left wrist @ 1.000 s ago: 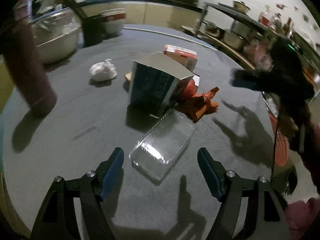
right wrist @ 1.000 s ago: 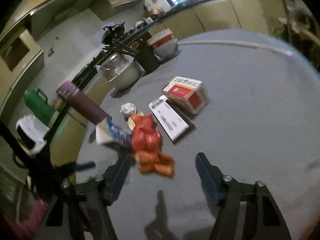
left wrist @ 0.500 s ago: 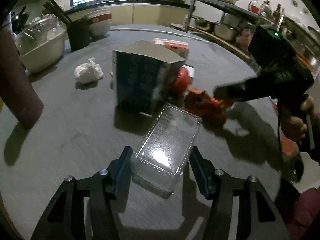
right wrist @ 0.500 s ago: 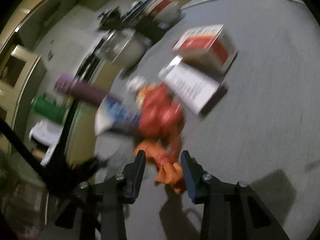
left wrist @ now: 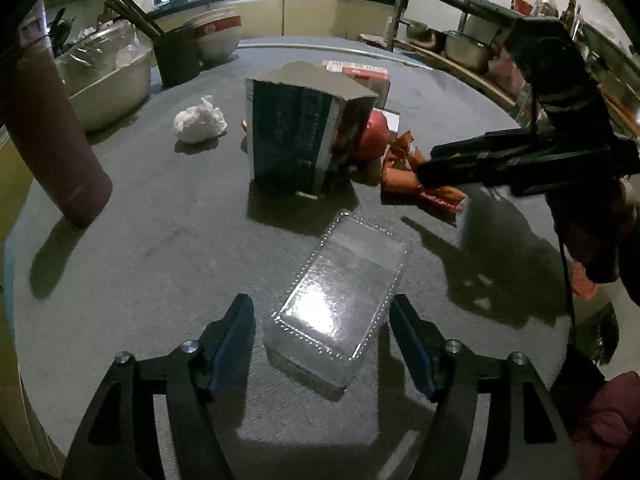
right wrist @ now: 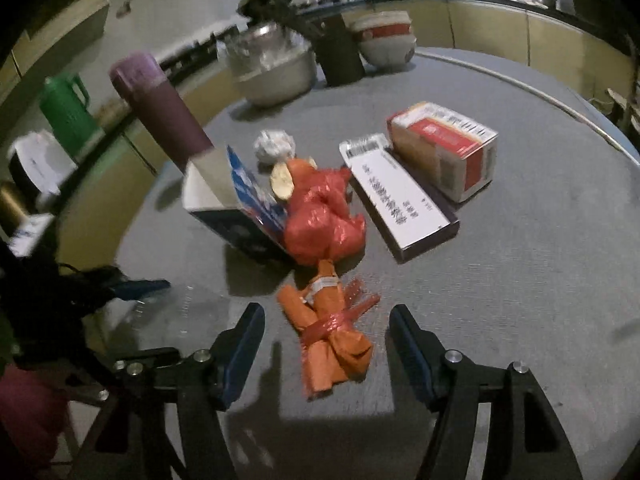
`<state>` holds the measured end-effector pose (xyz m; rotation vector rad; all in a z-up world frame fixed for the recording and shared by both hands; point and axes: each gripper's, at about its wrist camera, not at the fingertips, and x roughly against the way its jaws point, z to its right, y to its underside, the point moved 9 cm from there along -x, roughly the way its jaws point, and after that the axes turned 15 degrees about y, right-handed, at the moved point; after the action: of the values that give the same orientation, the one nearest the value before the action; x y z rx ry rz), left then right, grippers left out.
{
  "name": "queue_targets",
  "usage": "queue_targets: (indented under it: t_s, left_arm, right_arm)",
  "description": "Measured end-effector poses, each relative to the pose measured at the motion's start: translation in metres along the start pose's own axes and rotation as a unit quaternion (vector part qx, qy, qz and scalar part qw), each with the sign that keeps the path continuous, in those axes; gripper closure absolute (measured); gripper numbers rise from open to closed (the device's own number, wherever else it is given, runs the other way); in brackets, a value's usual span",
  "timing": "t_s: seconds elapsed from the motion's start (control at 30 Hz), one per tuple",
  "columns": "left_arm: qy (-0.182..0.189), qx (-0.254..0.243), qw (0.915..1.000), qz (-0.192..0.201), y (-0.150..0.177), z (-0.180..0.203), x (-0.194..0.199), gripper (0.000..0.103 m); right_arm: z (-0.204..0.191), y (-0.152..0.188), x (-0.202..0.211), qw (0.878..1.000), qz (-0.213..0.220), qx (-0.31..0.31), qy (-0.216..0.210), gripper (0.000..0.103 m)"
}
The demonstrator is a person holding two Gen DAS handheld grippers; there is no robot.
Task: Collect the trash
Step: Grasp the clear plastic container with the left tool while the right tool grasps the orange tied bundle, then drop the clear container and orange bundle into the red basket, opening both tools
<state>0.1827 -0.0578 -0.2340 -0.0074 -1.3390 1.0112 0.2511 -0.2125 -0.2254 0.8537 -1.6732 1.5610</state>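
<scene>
Since half a second ago both pairs of jaws have spread wide. The left gripper [left wrist: 320, 338], held low over the table [left wrist: 168, 240], brackets the clear plastic box [left wrist: 340, 300]; the right gripper [right wrist: 326, 344] brackets the orange wrapper bundle [right wrist: 330, 334]. Box labels are unreadable.

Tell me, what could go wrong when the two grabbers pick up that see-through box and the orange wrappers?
The clear plastic box looks thin; the left gripper, open around it, might crush it or let it slip out. The orange wrappers between the open right gripper's fingers are a loose bundle, so bits might drop. The red bag lies close and could get dragged.
</scene>
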Motion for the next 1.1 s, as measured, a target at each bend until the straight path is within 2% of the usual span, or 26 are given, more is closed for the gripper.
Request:
queue_targets:
  t_s: [0.03, 0.07, 0.1, 0.17, 0.2, 0.4, 0.57, 0.7, 0.87, 1.1]
  left_arm:
    - [-0.003, 0.002, 1.0, -0.002, 0.001, -0.001, -0.003, 0.032]
    - [-0.006, 0.005, 1.0, -0.003, 0.001, -0.002, -0.005, 0.032]
    - [-0.006, 0.009, 0.9999, 0.0, 0.001, -0.002, -0.006, 0.038]
    - [-0.013, 0.019, 0.9996, 0.015, 0.0, -0.003, -0.003, 0.043]
    - [-0.018, 0.028, 0.9993, 0.019, -0.001, -0.004, -0.002, 0.049]
    - [-0.022, 0.035, 0.998, 0.049, -0.009, 0.023, 0.011, 0.05]
    - [0.0, 0.015, 0.9977, 0.066, -0.022, 0.071, 0.019, 0.05]
    - [0.026, -0.004, 0.9972, 0.07, -0.038, 0.109, 0.013, 0.05]
    - [0.049, -0.04, 0.9964, 0.056, -0.056, 0.162, -0.005, 0.05]
    - [0.093, -0.093, 0.9909, 0.028, -0.078, 0.242, -0.036, 0.05]
  right_arm:
    - [-0.008, 0.0, -0.004, 1.0, 0.0, 0.006, -0.005, 0.043]
    - [-0.01, 0.002, -0.005, 1.0, 0.003, 0.012, -0.006, 0.063]
    - [-0.011, 0.005, -0.004, 1.0, 0.005, 0.018, 0.001, 0.073]
    - [-0.004, 0.01, 0.003, 1.0, 0.018, 0.009, 0.009, 0.074]
    - [-0.001, 0.014, 0.008, 1.0, 0.023, 0.0, 0.006, 0.075]
    - [0.027, 0.031, 0.054, 0.995, 0.054, -0.078, -0.021, 0.075]
    - [0.063, 0.057, 0.102, 0.985, 0.084, -0.148, -0.038, 0.075]
    - [0.097, 0.084, 0.138, 0.972, 0.109, -0.203, -0.036, 0.075]
    - [0.143, 0.119, 0.181, 0.958, 0.138, -0.252, -0.004, 0.075]
    - [0.22, 0.183, 0.225, 0.931, 0.151, -0.328, 0.051, 0.075]
